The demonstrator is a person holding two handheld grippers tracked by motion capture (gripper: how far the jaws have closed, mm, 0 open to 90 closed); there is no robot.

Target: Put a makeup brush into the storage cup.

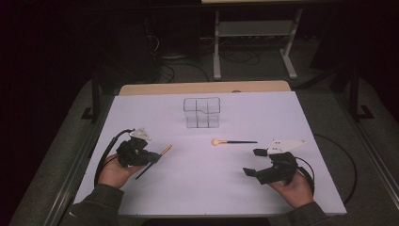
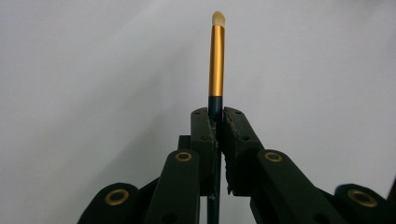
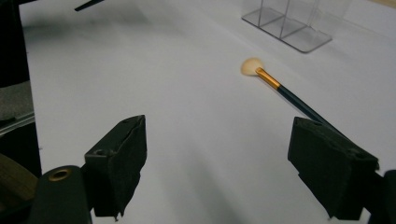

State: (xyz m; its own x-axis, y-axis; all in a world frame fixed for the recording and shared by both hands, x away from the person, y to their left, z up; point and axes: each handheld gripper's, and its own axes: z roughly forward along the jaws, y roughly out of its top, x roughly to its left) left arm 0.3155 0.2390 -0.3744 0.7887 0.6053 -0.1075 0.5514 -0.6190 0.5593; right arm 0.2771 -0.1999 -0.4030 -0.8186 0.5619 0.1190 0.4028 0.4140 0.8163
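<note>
The left tongs (image 2: 216, 122) are seen clamped on the dark handle of a slim brush (image 2: 216, 60); the jaws are closed nearly flat against each other, and the brush runs straight out along their axis, gold ferrule and pale tip pointing away from the hand. In the high view these left tongs (image 1: 153, 157) are held low over the near left part of the desk (image 1: 141, 113), with the slim brush (image 1: 162, 153) slanting up and to the right.

The right tongs (image 3: 217, 154) are spread wide and hold nothing; bare white desk is seen between the jaws. In the high view the right tongs (image 1: 254, 162) rest at the near right.

A second brush (image 1: 233, 141), with a rounded peach head, lies flat on the desk just ahead and to the left of the right tongs; its long axis runs left to right across the desk, head to the left, dark handle end nearest the right tongs. In the right gripper view this second brush (image 3: 280, 88) reaches down behind the right-hand jaw. The right hand is judged clearly nearer to it than the left.

A clear divided organiser (image 1: 202, 112) stands farther back at the middle of the desk, well apart from both tongs; it is judged the likely destination.
</note>
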